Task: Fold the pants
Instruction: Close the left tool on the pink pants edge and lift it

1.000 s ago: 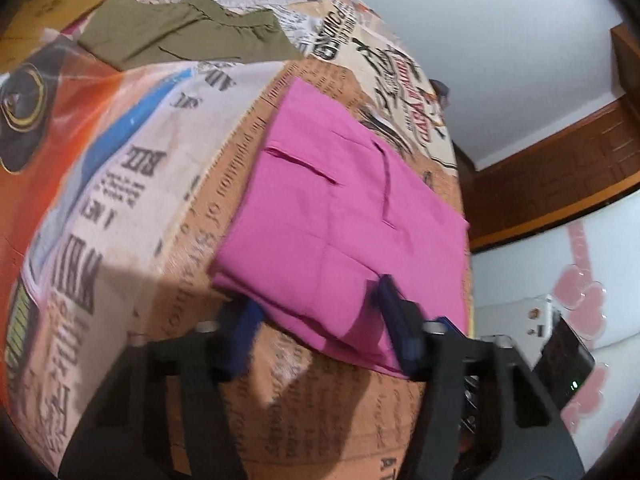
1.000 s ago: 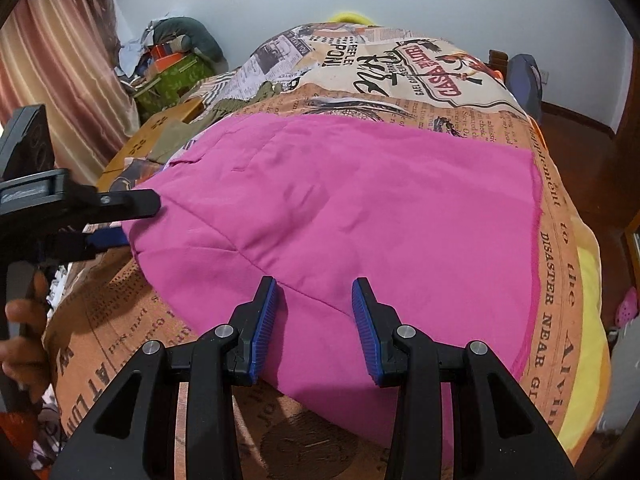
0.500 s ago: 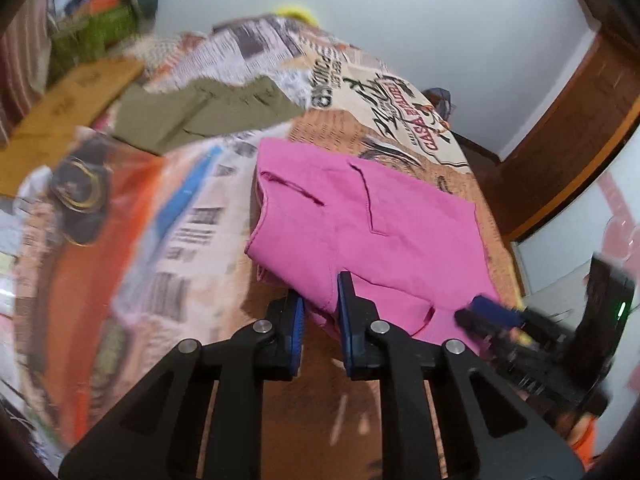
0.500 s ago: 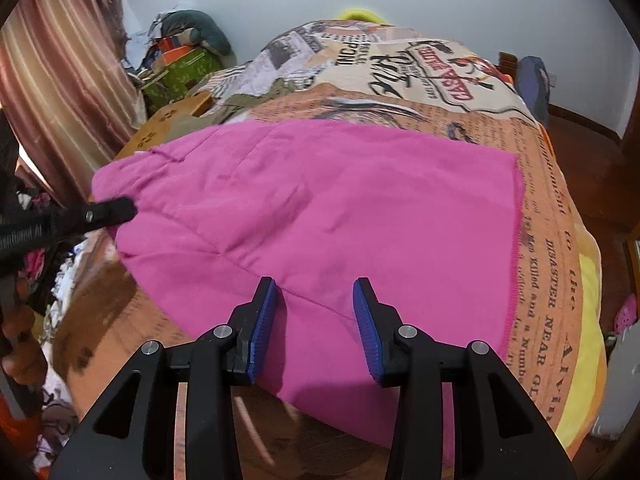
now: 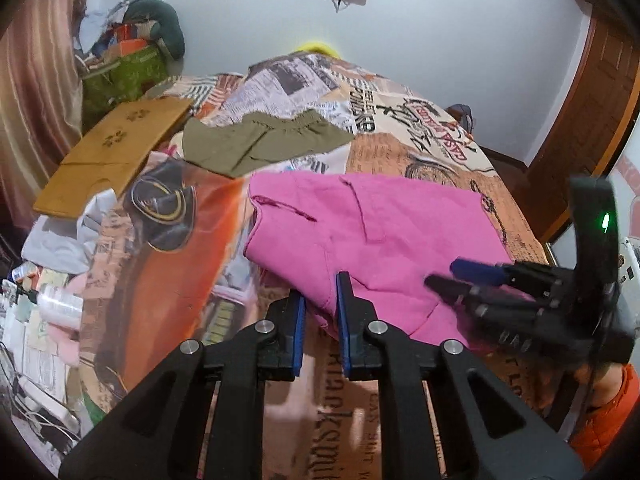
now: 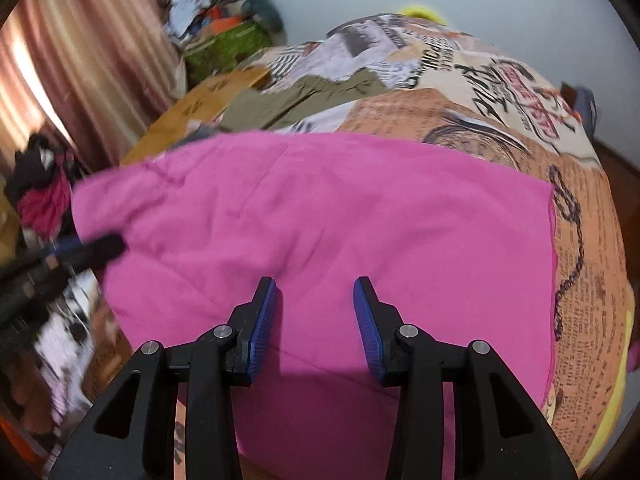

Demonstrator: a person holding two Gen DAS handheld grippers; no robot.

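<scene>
Pink pants (image 5: 376, 232) looked soft and limp; left claw (image 5: 320, 312) pinched their near edge, right claw (image 6: 316, 320) gaped empty above them.

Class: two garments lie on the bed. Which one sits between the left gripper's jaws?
The pink pants: their near edge runs between the jaws of the left gripper. The olive-green shorts lie farther back, beside the wooden board, untouched.

A pale wall (image 5: 420, 40) stands behind the bed (image 5: 400, 120), striped curtain (image 5: 36, 100) left, perhaps a wooden door (image 5: 592, 120) right.
</scene>
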